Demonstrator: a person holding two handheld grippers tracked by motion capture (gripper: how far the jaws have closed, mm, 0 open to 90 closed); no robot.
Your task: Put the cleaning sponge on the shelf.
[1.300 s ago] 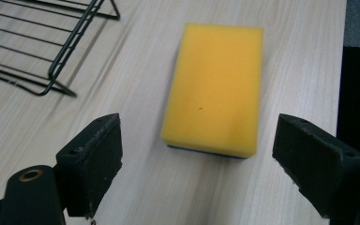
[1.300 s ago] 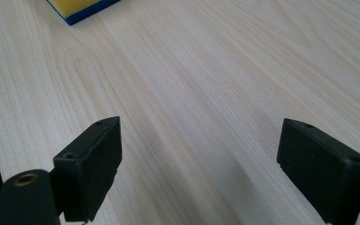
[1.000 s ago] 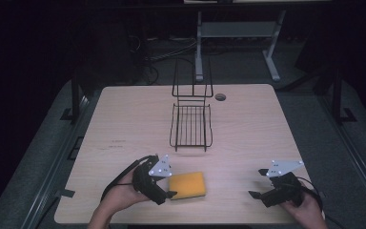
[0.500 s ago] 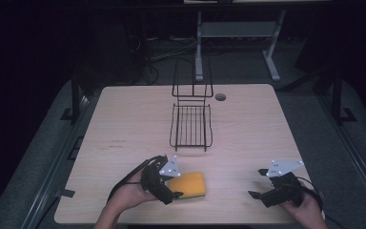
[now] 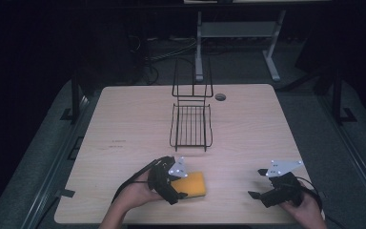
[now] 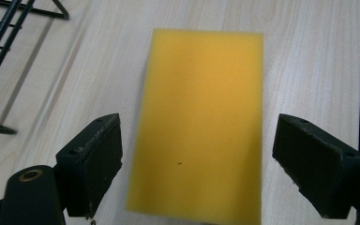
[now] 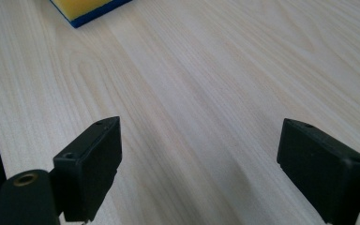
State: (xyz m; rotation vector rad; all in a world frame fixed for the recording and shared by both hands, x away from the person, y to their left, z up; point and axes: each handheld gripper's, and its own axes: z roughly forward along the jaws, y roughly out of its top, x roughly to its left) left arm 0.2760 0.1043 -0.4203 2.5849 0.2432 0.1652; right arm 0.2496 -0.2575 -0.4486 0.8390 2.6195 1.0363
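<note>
Left gripper (image 5: pixel 174 183) has been sliding right along the near edge over the last second, now sitting over the sponge (image 5: pixel 192 184) instead of beside it; right gripper (image 5: pixel 262 183) staying put. Sponge shifted slightly right too, or just more covered, hard telling which.

Left jaws are standing wide apart, straddling the sponge (image 6: pixel 201 122), one jaw off each long side, neither touching foam yet. The sponge is lying flat, yellow face up, its far short edge pointing away from the jaws. In the right gripper view a blue underlayer is showing at the sponge's corner (image 7: pixel 90 10).

Right gripper (image 7: pixel 199 173) is also gaping open, holding nothing, hovering over bare wood at the near right corner, well apart from the sponge.

Sponge is sitting near the table's front edge, left of centre. Open wood is lying all around it: free strip between it and the rack (image 5: pixel 191 125), wide gap to the right gripper. Rack wires are just poking in at the left gripper view's top-left corner (image 6: pixel 0 28), near but apart from the sponge.

Table (image 5: pixel 124 124) is pale wood grain, matte, with a grommet hole (image 5: pixel 220 97) behind the rack. Room is dark; a metal stand (image 5: pixel 199 43) and cables are sitting on the floor beyond the table.
</note>
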